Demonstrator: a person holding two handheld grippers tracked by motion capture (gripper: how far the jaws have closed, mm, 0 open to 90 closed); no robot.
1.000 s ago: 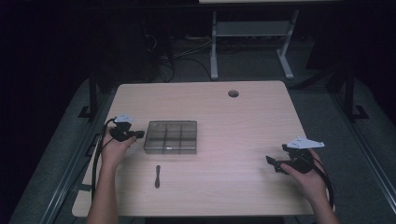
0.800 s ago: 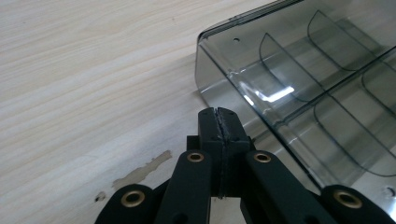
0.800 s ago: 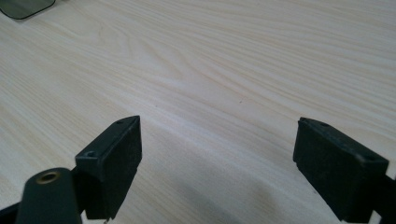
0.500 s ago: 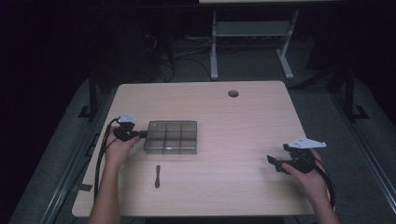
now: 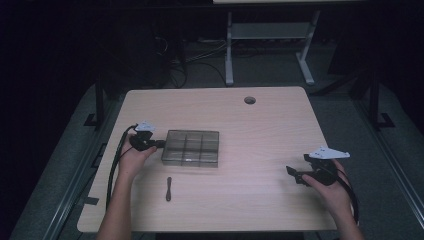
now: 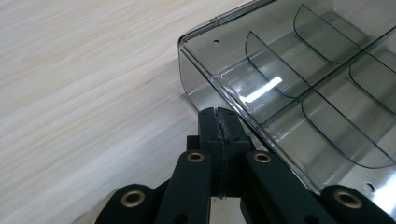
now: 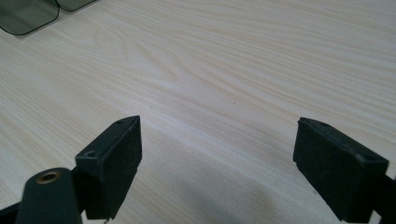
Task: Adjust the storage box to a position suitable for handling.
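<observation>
Your left tongs (image 5: 159, 144) sit at the left end of the clear plastic box (image 5: 192, 148), which lies flat on the worktop (image 5: 260, 125), left of its middle. In the left gripper view the left tongs (image 6: 218, 113) have their jaws pressed fully together with nothing between them, and their joined tip rests right against the box (image 6: 299, 79) at its near side wall, close to a corner; whether it actually presses on the wall you cannot tell from here. The box is open at the top and curved dividers split it into compartments, all of them bare as far as they show. Your left hand (image 5: 131, 160) lies on the worktop just behind the tongs, with the cable running off towards the left edge. A small dark tool (image 5: 169, 188) lies on the wood in front of the box, nearer to you and apart from it. Your right tongs (image 5: 292, 172) rest well away, near the right front corner of the worktop, pointing left towards the middle. In the right gripper view the right tongs (image 7: 217, 163) stand spread wide over bare wood, gripping nothing, with a corner of the box (image 7: 28, 14) far off at the top left.
</observation>
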